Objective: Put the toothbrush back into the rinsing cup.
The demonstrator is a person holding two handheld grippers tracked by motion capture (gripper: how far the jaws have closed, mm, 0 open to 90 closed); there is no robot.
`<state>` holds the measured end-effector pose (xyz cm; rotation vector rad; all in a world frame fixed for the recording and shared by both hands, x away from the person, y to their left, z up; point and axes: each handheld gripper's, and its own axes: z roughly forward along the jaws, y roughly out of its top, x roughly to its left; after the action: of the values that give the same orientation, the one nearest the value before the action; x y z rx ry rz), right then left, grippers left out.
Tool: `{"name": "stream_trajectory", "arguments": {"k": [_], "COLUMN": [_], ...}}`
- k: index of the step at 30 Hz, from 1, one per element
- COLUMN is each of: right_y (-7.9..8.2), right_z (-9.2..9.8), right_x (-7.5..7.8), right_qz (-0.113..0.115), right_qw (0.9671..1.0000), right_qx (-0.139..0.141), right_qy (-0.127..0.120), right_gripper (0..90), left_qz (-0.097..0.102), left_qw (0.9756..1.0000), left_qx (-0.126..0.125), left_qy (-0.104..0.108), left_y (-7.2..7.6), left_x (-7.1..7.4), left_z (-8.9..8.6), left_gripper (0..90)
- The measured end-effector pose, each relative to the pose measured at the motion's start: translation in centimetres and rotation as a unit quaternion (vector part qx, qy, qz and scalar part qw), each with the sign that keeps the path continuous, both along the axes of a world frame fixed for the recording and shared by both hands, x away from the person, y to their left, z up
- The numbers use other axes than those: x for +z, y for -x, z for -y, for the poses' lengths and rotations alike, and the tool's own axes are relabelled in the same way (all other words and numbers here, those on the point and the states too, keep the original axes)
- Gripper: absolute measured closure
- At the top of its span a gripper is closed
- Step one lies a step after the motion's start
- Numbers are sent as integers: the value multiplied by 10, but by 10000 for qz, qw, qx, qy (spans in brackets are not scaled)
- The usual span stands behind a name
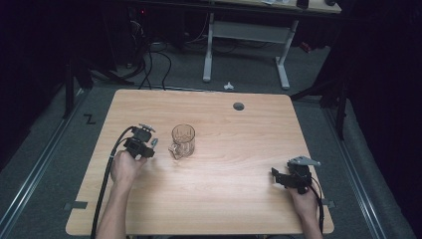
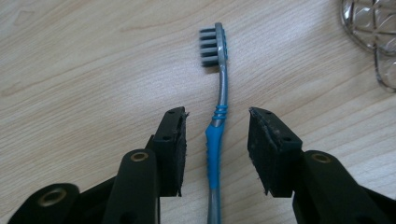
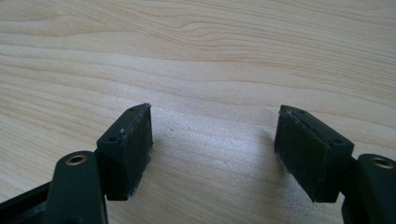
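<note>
left hand-held gripper (image 2: 215,144) agape astride toothbrush (image 2: 217,116) | glass mug (image 1: 182,140) beside | right (image 3: 212,154) agape (bare table)

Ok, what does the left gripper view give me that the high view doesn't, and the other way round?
Left gripper view alone: the toothbrush in full, grey bristle head pointing away, blue grip lying on the wood between the open jaws, touching neither pad.

High view alone: the whole glass mug standing upright right of the left gripper, the right gripper open near the table's right front corner, both hands, and the floor around.

Shared: the wooden tabletop, the left gripper, part of the mug.
</note>
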<state>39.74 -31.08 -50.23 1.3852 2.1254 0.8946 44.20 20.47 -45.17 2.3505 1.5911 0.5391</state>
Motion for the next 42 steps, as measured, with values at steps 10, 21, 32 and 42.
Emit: {"name": "stream_trajectory", "arguments": {"k": [10,21,32,42], "right_y": [0,0,0,0], "right_z": [0,0,0,0], "right_x": [0,0,0,0], "right_qz": [2,6,6,6], "right_qw": [10000,10000,10000,10000], "right_qx": [4,11,11,12], "right_qy": [1,9,9,9], "right_gripper": [283,282,283,283], "left_qz": [-228,-515,-639,-714], "left_qw": [9997,9986,9980,9973], "left_qx": [-72,-17,14,57], "left_qy": [-69,-63,32,157], "left_y": [-11,-19,-21,-23], "left_x": [0,-12,-15,-15], "left_z": [4,2,-2,-5], "left_gripper": [621,633,696,758]}}
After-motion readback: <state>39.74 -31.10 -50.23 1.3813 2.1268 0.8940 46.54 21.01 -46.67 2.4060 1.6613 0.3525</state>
